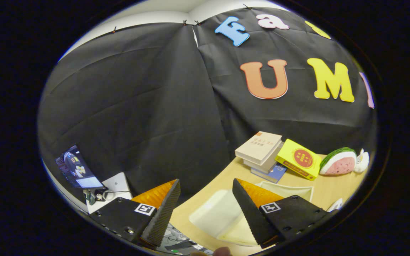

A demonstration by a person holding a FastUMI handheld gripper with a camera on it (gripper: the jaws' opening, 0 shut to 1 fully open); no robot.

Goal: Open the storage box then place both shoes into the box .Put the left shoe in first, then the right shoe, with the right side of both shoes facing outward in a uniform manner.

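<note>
- Gripper (205,208) is hovering above the near edge of the wooden table (336,185), fingers standing wide apart and holding nothing.
- Storage box (226,217), a pale translucent thing, is lying on the table just ahead of the fingers, partly hidden behind the right finger; cannot tell whether its lid is open.
- Stack of books (262,151) is sitting beyond the box near the booth wall, a yellow box (299,160) leaning just beside it.
- Watermelon-slice toy (338,161) is resting further right.
- A monitor (75,167) is showing off the table, to the left.
</note>
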